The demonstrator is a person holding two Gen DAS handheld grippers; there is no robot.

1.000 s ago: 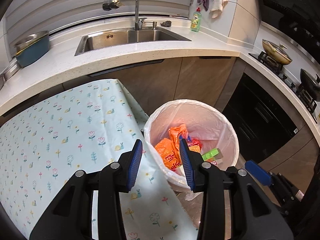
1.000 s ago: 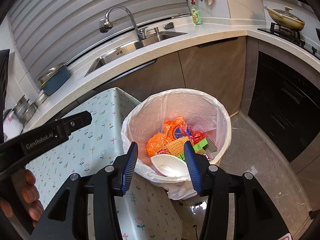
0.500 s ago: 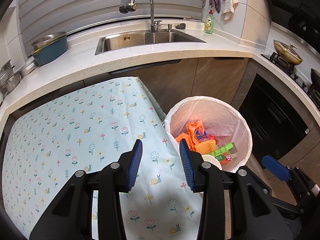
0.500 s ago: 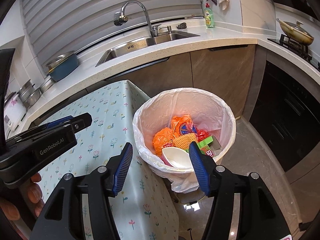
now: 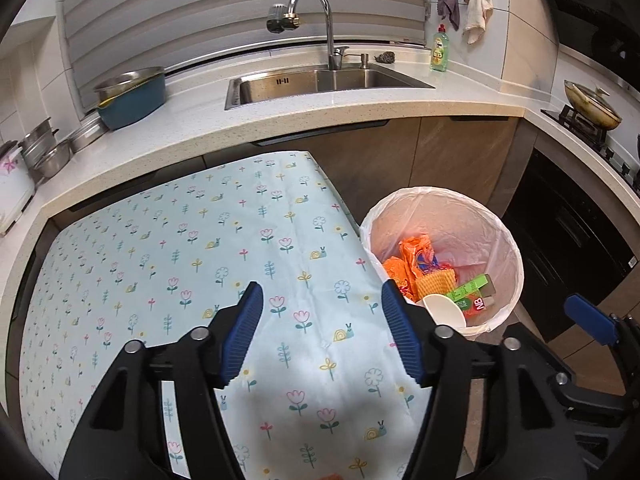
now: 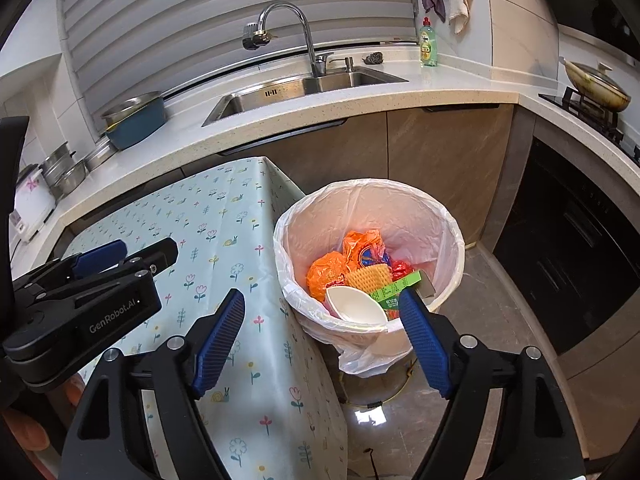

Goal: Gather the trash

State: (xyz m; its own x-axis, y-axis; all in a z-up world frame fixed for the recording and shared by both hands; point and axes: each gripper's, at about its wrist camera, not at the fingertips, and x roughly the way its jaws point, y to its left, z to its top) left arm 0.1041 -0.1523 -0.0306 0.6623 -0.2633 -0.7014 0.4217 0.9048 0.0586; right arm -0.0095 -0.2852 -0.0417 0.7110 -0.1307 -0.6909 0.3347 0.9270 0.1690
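Trash gathered in a round bin (image 6: 448, 292) lined with a translucent white bag (image 6: 360, 360), standing upright on the floor just beside the corner of the bench (image 5: 168, 264), mouth facing up. Inside: a white paper cup (image 6: 354, 308) lying on its side at the near wall, long axis roughly across the bin, open mouth turned toward the camera; behind it crumpled orange wrappers (image 6: 326, 274), a yellow mesh-textured piece (image 6: 368, 278), a green strip-shaped pack (image 6: 394, 286) lying slantwise with its far end toward the right wall, and a red wrapper (image 6: 402, 269). Bag rim folded over the bin's edge, slack bunched and hanging down the near side. Bench covered with a pale blue cloth printed with flowers and snails, hanging over the edge next to the bin. Left gripper (image 5: 322, 334) above the cloth, jaws opening, nothing between them. Right gripper (image 6: 322, 340) over the gap between bench edge and bin, jaws opening, nothing gripped, the cup seen beyond them. Farther back: kitchen worktop with a steel sink (image 5: 320, 82) and curved tap (image 5: 312, 20), a green dish-soap bottle (image 5: 440, 50), a blue pot (image 5: 132, 98) to the left, a lidded pan (image 5: 592, 106) on the hob to the right.
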